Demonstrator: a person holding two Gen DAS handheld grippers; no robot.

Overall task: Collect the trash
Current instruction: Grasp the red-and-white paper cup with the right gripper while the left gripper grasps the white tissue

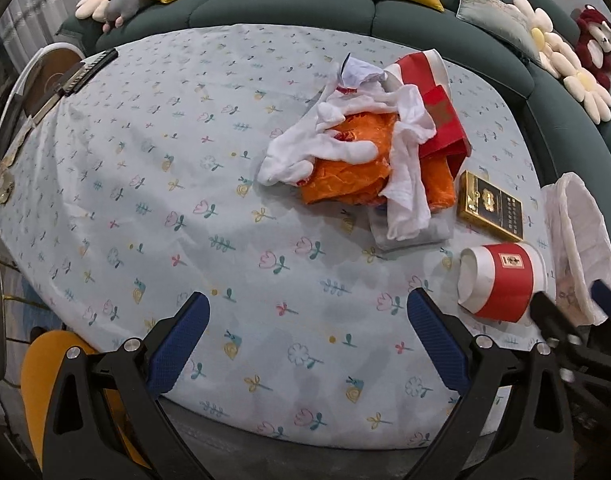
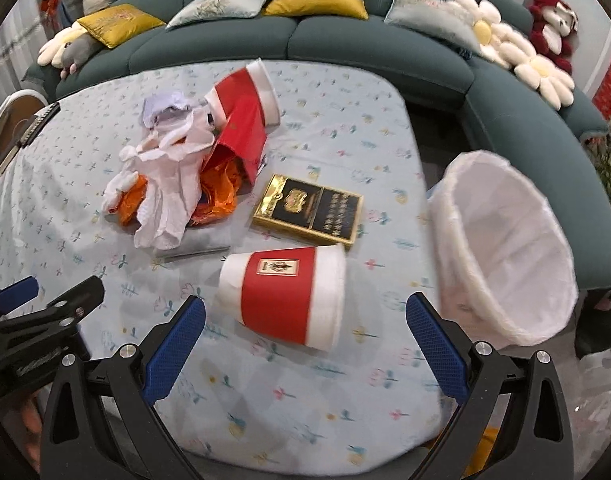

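Both grippers hang over the near edge of the table (image 2: 345,128), each with its fingers spread wide and nothing between them. The right gripper (image 2: 305,344) faces the near cup (image 2: 283,294), a red-and-white paper cup lying on its side, mouth toward the bin (image 2: 505,248). The bin, lined with a white bag, stands tilted just right of the cup, off the table's edge.

Behind the cup lies a gold-and-black box (image 2: 309,210), flat, close to it but seemingly not touching. Further back and left of the cup sits the heap: white tissue (image 2: 165,196) draped over orange wrap (image 2: 221,192), a red bag (image 2: 241,140) and a second cup (image 2: 245,94) at the back.

The near cup looks light and thin-walled; I reckon it will crush if squeezed hard and may roll. A gentle pinch across the red band, or on the rim, seems best. The tissue is limp and should bunch easily.

The left gripper (image 1: 305,344) hovers over bare cloth, left of the cup.
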